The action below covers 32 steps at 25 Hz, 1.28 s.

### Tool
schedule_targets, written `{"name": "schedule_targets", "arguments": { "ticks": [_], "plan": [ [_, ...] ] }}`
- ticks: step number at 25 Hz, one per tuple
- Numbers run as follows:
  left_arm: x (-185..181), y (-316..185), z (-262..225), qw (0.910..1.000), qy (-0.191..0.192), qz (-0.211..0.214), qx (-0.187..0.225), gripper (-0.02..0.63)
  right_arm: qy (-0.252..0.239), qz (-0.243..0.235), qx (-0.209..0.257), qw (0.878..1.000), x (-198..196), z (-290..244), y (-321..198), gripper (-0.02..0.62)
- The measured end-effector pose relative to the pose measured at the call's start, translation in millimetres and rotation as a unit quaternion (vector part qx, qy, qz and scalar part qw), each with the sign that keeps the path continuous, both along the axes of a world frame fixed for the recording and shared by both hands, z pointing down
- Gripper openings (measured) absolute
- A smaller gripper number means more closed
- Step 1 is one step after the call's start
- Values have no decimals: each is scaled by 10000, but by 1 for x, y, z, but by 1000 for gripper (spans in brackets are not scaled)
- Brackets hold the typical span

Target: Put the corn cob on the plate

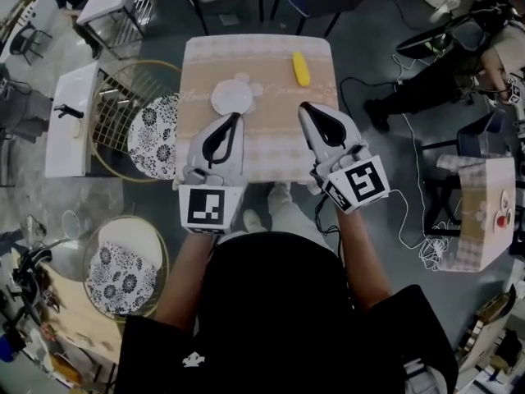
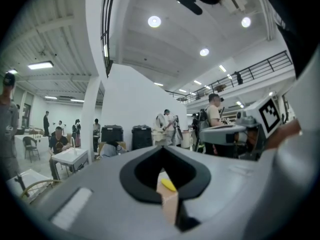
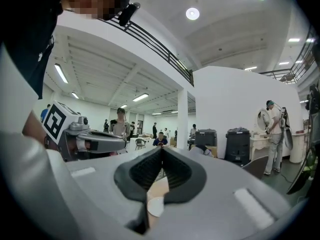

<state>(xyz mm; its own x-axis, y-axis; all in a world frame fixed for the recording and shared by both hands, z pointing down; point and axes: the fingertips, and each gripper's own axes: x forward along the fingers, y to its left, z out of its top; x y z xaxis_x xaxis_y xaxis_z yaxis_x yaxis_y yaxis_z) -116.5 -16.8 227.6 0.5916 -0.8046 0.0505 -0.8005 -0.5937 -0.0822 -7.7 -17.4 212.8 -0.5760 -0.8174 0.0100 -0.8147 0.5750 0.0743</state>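
Corn cob (image 1: 301, 68) position? (N.)

Far right of the table (image 1: 271, 142), lying lengthwise on the cloth, alone. Plate (image 1: 233, 97) sits left of it and nearer, apart from it, bare. (R.)

Tongs? (N.)

Both clenched on nothing. Left gripper (image 1: 235, 118): tips meet at the plate's near rim as seen from the head view; height over it unclear. Right gripper (image 1: 305, 108): tips meet short of the cob, well apart from it. Left gripper view catches the cob through the gap behind its closed tips; right gripper view catches the plate. (R.)

Step in hand? (N.)

The reach, I judge. Nothing picked yet. Right one sits closer to the cob. (R.)

Doing it well? (N.)

Spread the jaws before arriving. Tip the nose down, straddle the cob at its middle, pads on the long sides so it can't roll out. Close gently; round, probably slick. Lift clear of the cloth, carry left, set down at plate centre, then let go. Keep the left one off the path. (R.)
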Motion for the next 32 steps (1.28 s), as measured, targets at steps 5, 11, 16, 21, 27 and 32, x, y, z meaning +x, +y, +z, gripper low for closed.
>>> {"name": "schedule_targets", "arguments": {
  "ticks": [5, 11, 16, 21, 27, 32],
  "plan": [
    [12, -24, 8, 9996, 59, -135, -225, 9, -93, 26, -77, 9999, 23, 4, -31, 2],
    [34, -58, 19, 9997, -11, -65, -237, 9, -133, -8, -216, 9997, 45, 17, -69, 3],
    [49, -83, 38, 9988, -78, -174, -449, 9, -180, -72, -430, 9989, 60, 36, -99, 3],
    [62, -103, 51, 9977, -199, -215, -607, 9, -218, -77, -672, 9975, 77, 60, -128, 3],
    [74, -123, 78, 9919, -14, -504, -1167, 9, -225, -78, -988, 9948, 96, 96, -160, 3],
    [91, -138, 99, 9882, 40, -512, -1446, 9, -164, -61, -1223, 9923, 108, 124, -184, 3]
  ]
}}
